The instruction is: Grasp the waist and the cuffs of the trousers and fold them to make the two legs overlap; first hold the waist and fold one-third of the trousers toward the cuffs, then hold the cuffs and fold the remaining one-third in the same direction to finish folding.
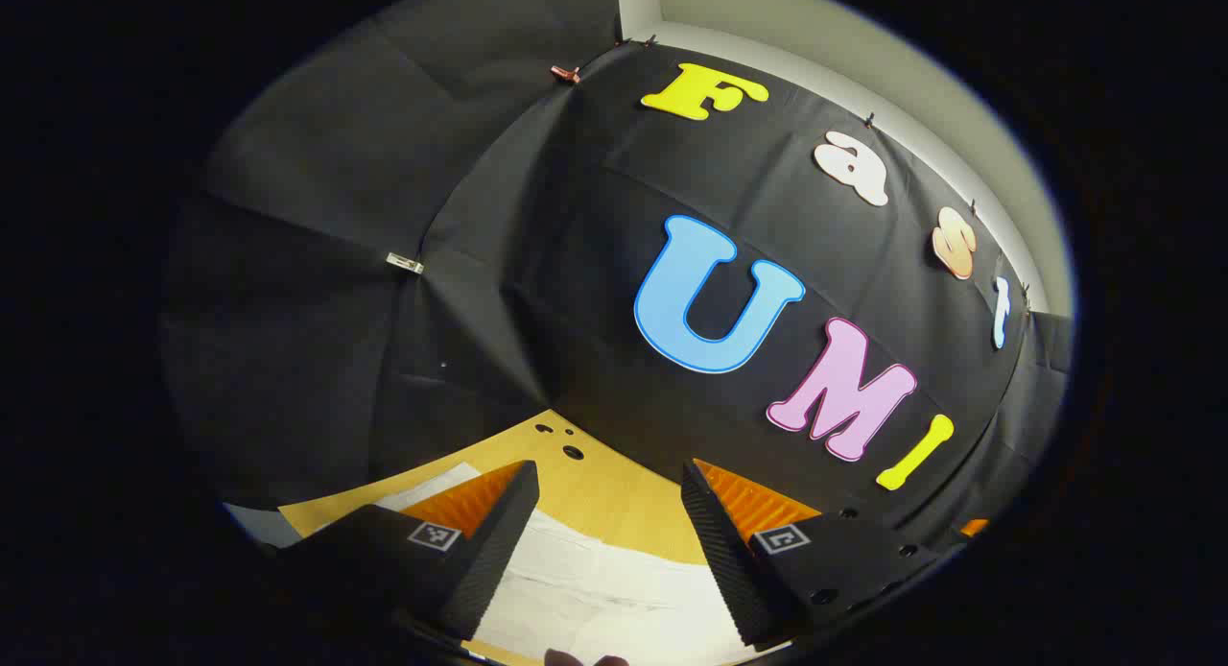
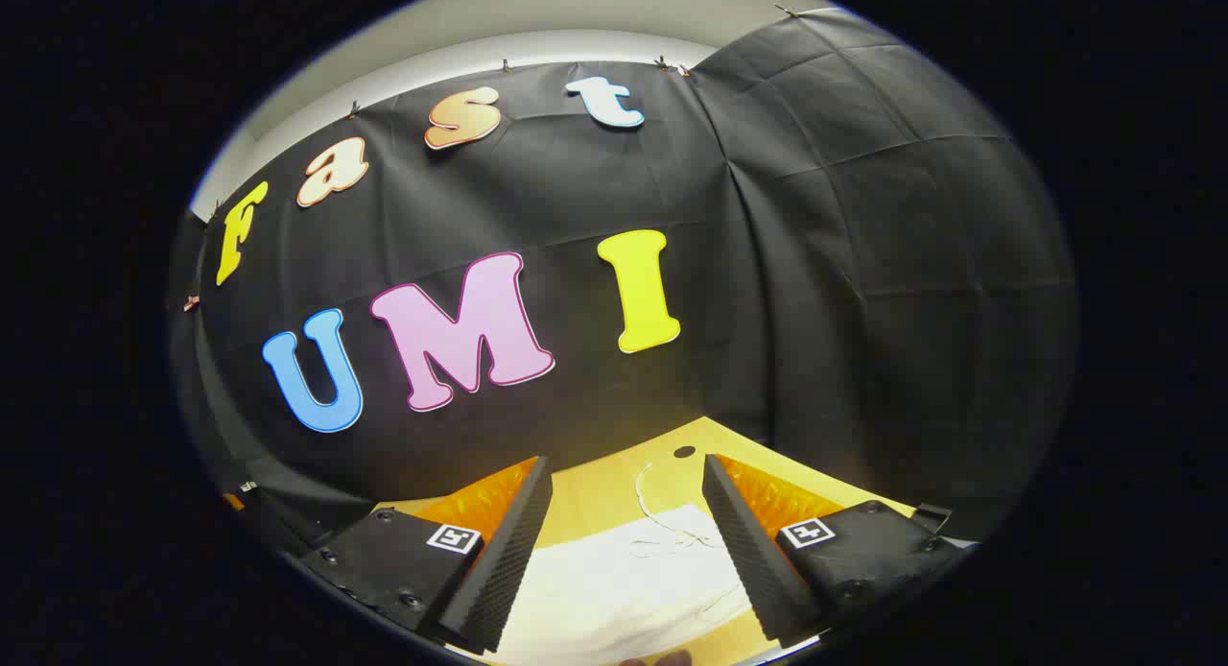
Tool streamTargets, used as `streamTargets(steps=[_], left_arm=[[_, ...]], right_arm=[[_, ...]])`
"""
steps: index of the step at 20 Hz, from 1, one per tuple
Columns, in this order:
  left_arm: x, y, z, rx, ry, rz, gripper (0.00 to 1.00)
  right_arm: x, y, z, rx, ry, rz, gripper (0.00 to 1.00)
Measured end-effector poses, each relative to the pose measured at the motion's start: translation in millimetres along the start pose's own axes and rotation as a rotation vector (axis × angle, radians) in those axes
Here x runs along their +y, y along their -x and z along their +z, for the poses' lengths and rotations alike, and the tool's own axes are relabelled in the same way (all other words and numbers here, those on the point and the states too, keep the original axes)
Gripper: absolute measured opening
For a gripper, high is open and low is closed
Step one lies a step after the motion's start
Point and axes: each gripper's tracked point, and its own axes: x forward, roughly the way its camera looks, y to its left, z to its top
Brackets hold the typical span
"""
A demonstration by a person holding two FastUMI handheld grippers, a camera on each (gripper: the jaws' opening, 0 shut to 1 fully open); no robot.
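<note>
Left hand-held gripper [image 1: 608,484] raised above the bench [image 1: 614,493], fingers spread wide apart, nothing between them. White trousers [image 1: 614,589] flat on the yellow bench top below and between those fingers, creased, reaching toward the near edge. Small dark holes [image 1: 573,451] in the bench near its far corner, beyond the cloth. Right hand-held gripper [image 2: 625,479] likewise released, fingers well apart and clear of the fabric. In the right gripper view, trousers [image 2: 614,580] spread on the bench [image 2: 595,493] beneath the gap between the fingers, with a thin white drawstring [image 2: 662,517] trailing from the far edge onto bare wood. One dark hole [image 2: 684,451] in the bench just past the drawstring. Black cloth wall [image 2: 844,263] behind the bench, pinned with clips along its top, pale room wall above it.
</note>
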Motion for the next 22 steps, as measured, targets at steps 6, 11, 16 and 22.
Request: streamTargets(steps=[6, 11, 16, 22], left_arm=[[-2, 1, -6, 0.021, -0.005, -0.019, 0.95], [0, -1, -7, 0.026, -0.04, -0.028, 0.95], [3, -1, -7, 0.031, -0.054, -0.022, 0.9], [32, -12, -10, 0.076, -0.45, -0.05, 0.95]], right_arm=[[1, -1, -5, 0.017, 0.013, 0.0, 0.97], [-1, 6, -8, 0.017, 0.068, -0.001, 0.97], [-5, 9, -10, 0.021, 0.116, -0.008, 0.97], [-31, 5, -10, 0.019, 0.464, -0.02, 0.98]])
